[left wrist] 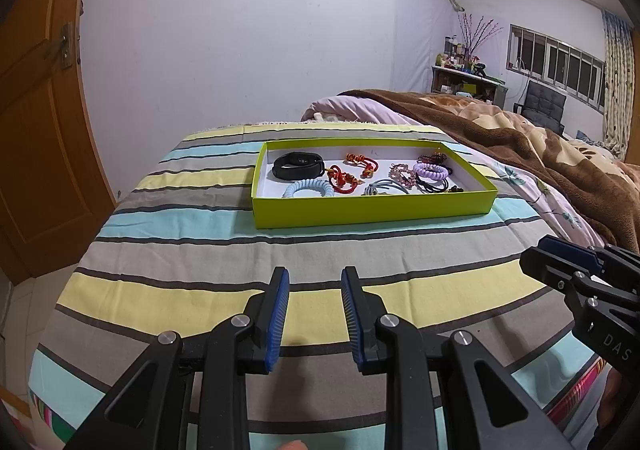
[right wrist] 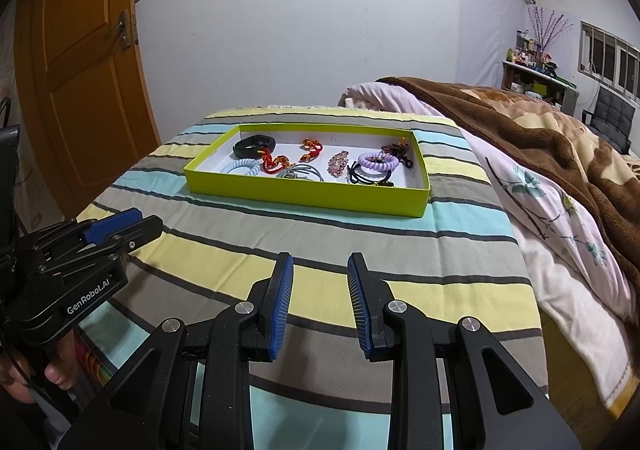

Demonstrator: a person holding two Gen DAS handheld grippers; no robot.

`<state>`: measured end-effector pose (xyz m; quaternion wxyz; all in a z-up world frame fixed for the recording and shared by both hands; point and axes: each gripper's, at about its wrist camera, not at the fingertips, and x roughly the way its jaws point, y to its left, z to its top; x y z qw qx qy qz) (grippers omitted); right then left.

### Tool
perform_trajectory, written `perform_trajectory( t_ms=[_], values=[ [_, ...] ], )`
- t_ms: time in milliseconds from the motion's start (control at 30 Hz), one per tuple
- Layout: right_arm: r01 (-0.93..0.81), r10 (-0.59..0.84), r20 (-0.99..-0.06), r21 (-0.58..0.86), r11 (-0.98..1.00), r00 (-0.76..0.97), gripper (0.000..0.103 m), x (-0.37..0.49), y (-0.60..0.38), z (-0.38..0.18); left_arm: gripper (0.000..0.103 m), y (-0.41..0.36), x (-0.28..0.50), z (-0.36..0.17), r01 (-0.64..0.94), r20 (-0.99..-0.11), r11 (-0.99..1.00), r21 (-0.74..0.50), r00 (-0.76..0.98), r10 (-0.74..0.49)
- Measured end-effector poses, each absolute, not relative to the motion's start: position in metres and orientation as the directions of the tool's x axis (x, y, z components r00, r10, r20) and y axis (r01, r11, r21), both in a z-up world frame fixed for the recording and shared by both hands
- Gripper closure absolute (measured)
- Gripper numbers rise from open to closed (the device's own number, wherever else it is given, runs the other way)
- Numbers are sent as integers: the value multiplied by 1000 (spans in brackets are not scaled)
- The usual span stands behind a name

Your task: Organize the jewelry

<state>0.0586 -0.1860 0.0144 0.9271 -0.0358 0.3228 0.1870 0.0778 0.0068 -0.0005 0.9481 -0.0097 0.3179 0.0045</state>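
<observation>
Across the middle of the left wrist view, a lime-green tray (left wrist: 372, 210) sits on a striped cloth (left wrist: 200, 250) with its long axis running left to right across the frame, the right end angled slightly toward the lower right. Inside, a black band (left wrist: 298, 166) lies at the upper left, a pale blue coil tie (left wrist: 308, 189) below it, and two red knotted cords (left wrist: 352, 172) near the centre. A grey tie (left wrist: 386, 187), a pink beaded piece (left wrist: 402, 173), a lilac coil tie (left wrist: 430, 171) and black ties (left wrist: 432, 185) fill the right half. At the bottom centre the left hand-held gripper (left wrist: 314, 314) hovers over the cloth with its blue pads parted by a moderate gap, holding nothing. The right hand-held gripper (left wrist: 568, 262) enters from the right edge; from here it cannot be told how far it is parted.

Centre frame in the right wrist view, the tray (right wrist: 304, 198) again lies lengthwise left to right, its near wall sloping down toward the right. The black band (right wrist: 254, 144) sits at the upper left, the lilac coil tie (right wrist: 378, 161) toward the right. The right hand-held gripper (right wrist: 320, 302) at the bottom centre is parted moderately and empty. The left hand-held gripper (right wrist: 120, 228) shows at the left edge, pointing toward the upper right. A brown blanket (right wrist: 540, 130) lies on the bed at the right.
</observation>
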Motion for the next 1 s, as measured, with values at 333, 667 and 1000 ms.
perform_trajectory(
  t_ms=[333,667,1000],
  values=[
    [-370,324,-613,55,927,721,74,58,-186,14,77,6,77,-1,-15,-603,1000,-15,798,3],
    [-370,324,-613,55,927,721,74,58,-186,14,77,8,78,-3,-14,-606,1000,-16,796,2],
    [-371,324,-614,54,927,720,74,58,-186,13,77,8,78,-5,-20,-604,1000,-7,797,12]
  ],
)
